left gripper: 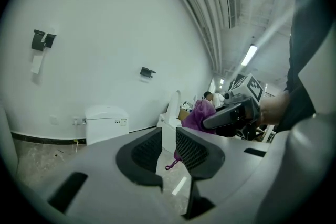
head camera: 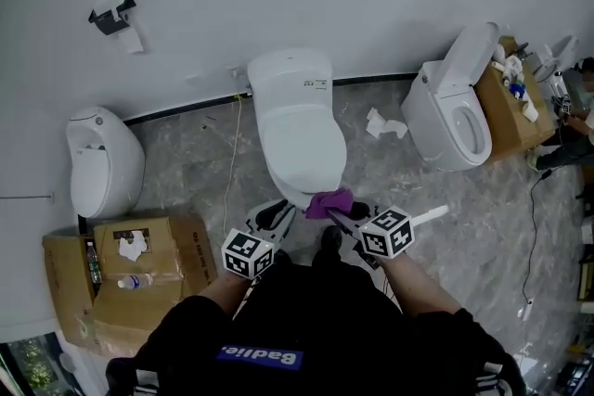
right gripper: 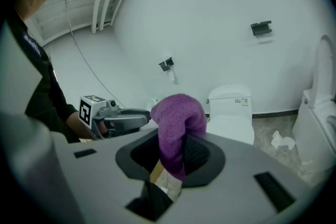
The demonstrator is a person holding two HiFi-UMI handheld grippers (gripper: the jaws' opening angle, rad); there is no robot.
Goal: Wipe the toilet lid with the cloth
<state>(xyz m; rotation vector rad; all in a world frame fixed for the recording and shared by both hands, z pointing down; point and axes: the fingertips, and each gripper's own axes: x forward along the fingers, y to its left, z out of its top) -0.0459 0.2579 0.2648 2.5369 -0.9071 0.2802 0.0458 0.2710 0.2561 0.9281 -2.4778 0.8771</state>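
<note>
My right gripper (right gripper: 170, 153) pinches the fuzzy purple cloth (right gripper: 176, 123) near the front edge of the closed white toilet lid (head camera: 302, 144), ready, I judge, to start wiping, while my left gripper (left gripper: 167, 150) waits alongside, jaws parted and empty.

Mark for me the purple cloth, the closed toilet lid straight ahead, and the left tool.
purple cloth (right gripper: 176, 118): right gripper view, on the bunched upper fold.
toilet lid (head camera: 302, 144): head view, middle of the closed white lid.
left tool (head camera: 276, 214): head view, midway between its fingertips.
</note>
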